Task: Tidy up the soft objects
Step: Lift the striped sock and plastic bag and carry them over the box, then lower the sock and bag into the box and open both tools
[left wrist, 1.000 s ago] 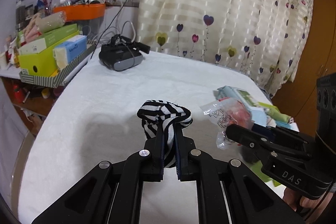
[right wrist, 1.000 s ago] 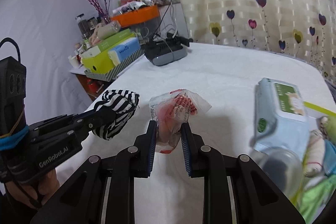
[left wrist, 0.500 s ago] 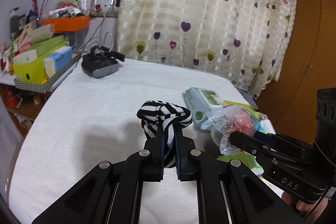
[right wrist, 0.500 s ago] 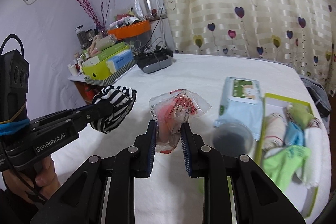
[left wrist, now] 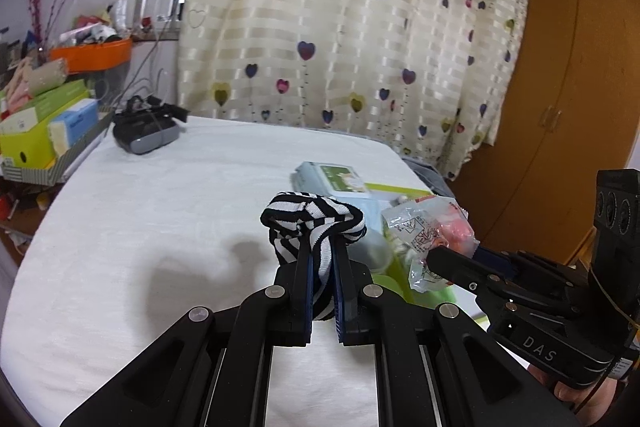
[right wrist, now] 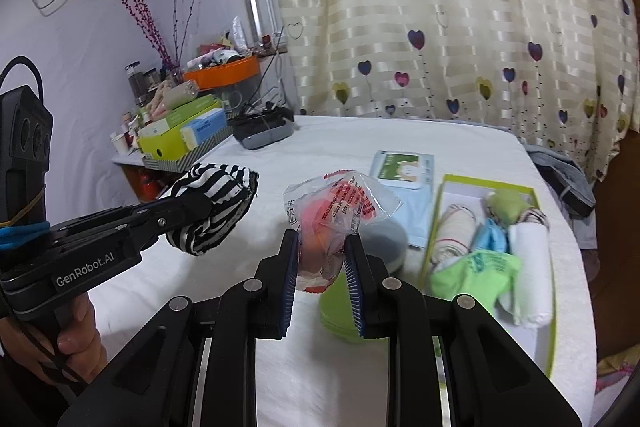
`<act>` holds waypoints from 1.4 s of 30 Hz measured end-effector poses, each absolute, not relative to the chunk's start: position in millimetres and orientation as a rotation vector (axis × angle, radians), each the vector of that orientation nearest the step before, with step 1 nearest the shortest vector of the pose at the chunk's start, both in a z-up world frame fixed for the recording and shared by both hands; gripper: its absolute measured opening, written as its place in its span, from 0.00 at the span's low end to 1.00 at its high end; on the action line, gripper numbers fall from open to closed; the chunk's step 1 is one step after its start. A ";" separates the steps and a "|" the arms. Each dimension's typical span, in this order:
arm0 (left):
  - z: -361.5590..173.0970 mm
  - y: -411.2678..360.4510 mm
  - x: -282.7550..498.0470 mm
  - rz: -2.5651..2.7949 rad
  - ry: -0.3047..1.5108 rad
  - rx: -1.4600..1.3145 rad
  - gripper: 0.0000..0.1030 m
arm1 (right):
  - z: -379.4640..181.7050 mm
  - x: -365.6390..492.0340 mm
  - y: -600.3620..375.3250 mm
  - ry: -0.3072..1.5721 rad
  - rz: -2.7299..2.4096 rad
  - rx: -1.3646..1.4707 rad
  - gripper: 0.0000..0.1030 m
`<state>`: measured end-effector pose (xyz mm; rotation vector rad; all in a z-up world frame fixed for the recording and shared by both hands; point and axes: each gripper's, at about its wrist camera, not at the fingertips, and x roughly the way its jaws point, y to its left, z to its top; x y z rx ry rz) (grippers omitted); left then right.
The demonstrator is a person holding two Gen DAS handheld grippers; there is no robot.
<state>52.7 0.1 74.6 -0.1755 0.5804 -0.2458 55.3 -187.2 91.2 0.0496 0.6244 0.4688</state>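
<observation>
Several rolled cloths (right wrist: 486,239) inside green box (right wrist: 486,182)

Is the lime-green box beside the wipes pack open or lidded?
Open: the lime-green box has no lid, and rolled cloths show inside.

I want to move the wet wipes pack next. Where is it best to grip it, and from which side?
Take the wet wipes pack by its near left edge, coming from the open bed side: it lies flat, and the green box and a grey lid crowd its right and front.
</observation>
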 end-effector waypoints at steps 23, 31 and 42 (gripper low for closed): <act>66.1 -67.8 61.3 -0.373 0.622 -0.130 0.08 | 85.4 47.0 -244.3 0.621 0.370 0.082 0.23; 60.7 -91.0 62.5 -0.422 0.640 -0.110 0.08 | 83.5 45.0 -264.5 0.625 0.330 0.093 0.23; 48.7 -119.3 69.8 -0.478 0.676 -0.080 0.08 | 74.4 44.9 -287.5 0.645 0.286 0.114 0.23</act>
